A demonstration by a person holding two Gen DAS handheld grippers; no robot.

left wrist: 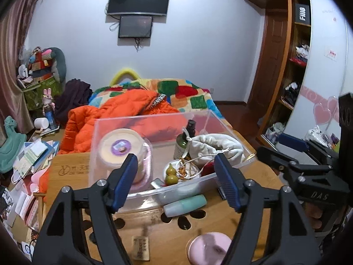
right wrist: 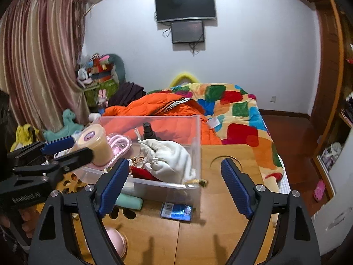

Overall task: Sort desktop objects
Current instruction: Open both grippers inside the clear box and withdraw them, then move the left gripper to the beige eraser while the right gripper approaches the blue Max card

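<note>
Both claws hang released and empty, left gripper (left wrist: 175,174) and right gripper (right wrist: 175,182) before the clear bin (left wrist: 154,119); I judge sorting well along; mint tube (left wrist: 185,205), blue packet (right wrist: 176,212) and pink lid (left wrist: 209,247) remain on the desk (right wrist: 231,167).

Left gripper (left wrist: 176,176) and right gripper (right wrist: 174,185) gape (fingers spread, empty).

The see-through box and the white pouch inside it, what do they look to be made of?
The see-through box looks like clear rigid plastic, perhaps acrylic: flat glossy walls with sharp edges, and the orange jacket shows through them. The white pouch looks like soft matte fabric, maybe fleece or velvet: it slumps, wrinkles and gathers at a drawstring.
</note>
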